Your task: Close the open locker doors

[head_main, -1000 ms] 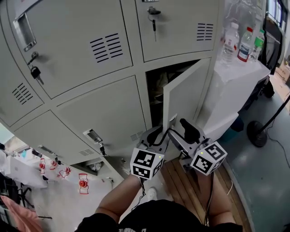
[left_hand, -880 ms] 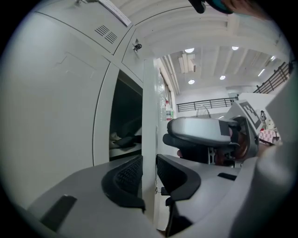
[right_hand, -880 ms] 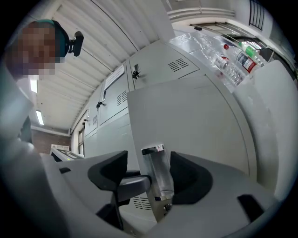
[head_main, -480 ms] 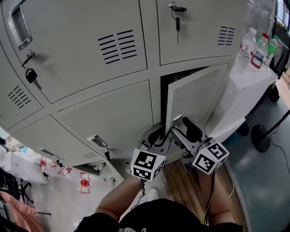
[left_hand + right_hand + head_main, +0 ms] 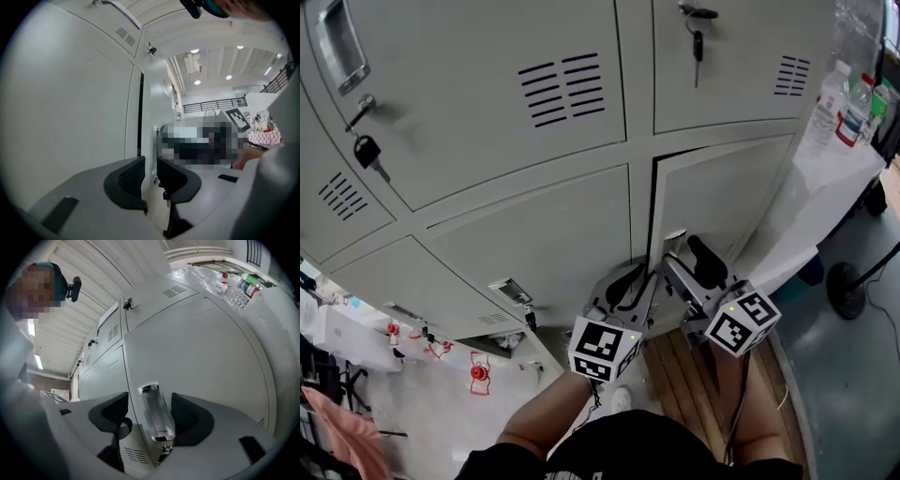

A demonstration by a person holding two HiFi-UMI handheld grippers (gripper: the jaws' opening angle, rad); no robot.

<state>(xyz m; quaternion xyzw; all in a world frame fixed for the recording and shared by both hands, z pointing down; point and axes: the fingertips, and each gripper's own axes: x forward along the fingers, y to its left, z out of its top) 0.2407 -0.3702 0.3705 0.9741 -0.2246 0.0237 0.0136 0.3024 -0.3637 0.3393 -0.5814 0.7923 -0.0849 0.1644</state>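
The grey locker door (image 5: pixel 722 202) at the lower right is almost closed, with only a thin dark slit (image 5: pixel 655 216) left along its free edge. My left gripper (image 5: pixel 628 281) is at that edge low down. In the left gripper view the pale door edge (image 5: pixel 149 140) fills the narrow gap of my left gripper (image 5: pixel 151 176), whose jaws have just been closing on it. My right gripper (image 5: pixel 682 264) faces the door front. Its jaws (image 5: pixel 150 420) stand wide on either side of the chrome handle (image 5: pixel 157 413), with daylight on the handle's left.
Closed lockers fill the wall, with keys hanging in locks (image 5: pixel 366 150) (image 5: pixel 698 42). A lower locker (image 5: pixel 511 339) to the left looks ajar. Bottles (image 5: pixel 853 108) stand on a white-covered table to the right. A stand's round base (image 5: pixel 853 291) is on the floor beside wooden planks (image 5: pixel 675 370).
The door has swung toward its frame, so the wide dark opening has shrunk to a slit. Both grippers have travelled with it toward the lockers.
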